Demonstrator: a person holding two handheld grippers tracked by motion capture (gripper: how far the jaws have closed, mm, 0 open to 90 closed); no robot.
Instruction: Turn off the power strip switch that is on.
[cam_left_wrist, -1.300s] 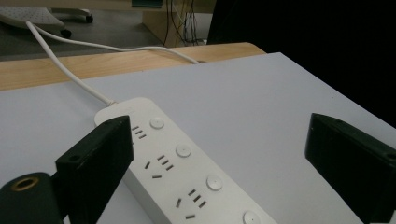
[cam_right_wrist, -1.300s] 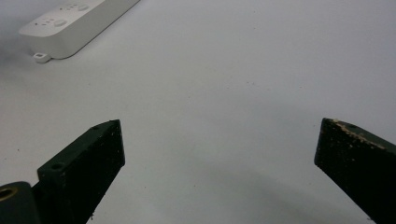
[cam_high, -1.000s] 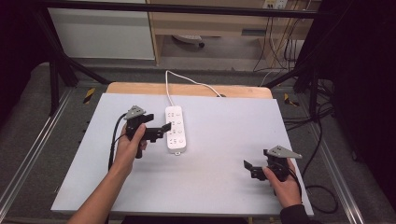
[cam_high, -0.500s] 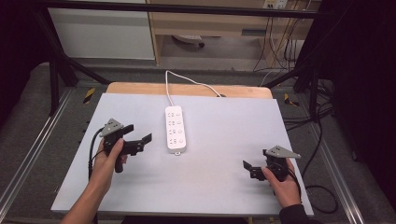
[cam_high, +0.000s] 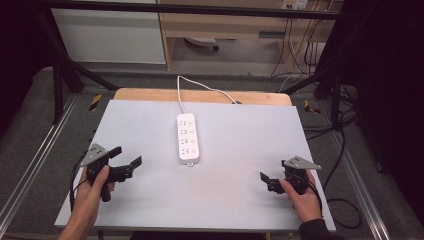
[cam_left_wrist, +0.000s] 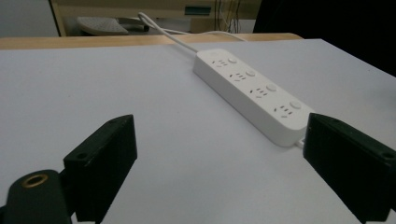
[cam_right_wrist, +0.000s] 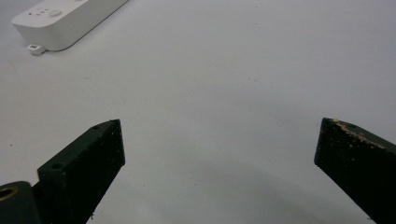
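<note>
A white power strip (cam_high: 187, 138) lies lengthwise in the middle of the pale grey tabletop (cam_high: 240, 145), its white cable (cam_high: 200, 87) running off the far edge. My left gripper (cam_high: 128, 155) is held at the near left, well apart from the strip, open and holding nothing. In the left gripper view its jaws stand wide apart (cam_left_wrist: 219, 154) and the strip (cam_left_wrist: 252, 91) lies ahead to the right. My right gripper (cam_high: 267, 181) rests low at the near right, open and holding nothing. In the right gripper view (cam_right_wrist: 219, 140) the strip's near end (cam_right_wrist: 65, 18) shows at the top left.
A wooden strip (cam_high: 150, 95) borders the table's far edge. Metal rails (cam_high: 40, 155) run along both sides of the table. Beyond it stand a shelf unit (cam_high: 225, 25) and hanging cables (cam_high: 305, 50). Bare tabletop lies between the two grippers.
My left gripper has drawn back from beside the power strip, moving left and toward the near edge. The right gripper and the strip have stayed put.
</note>
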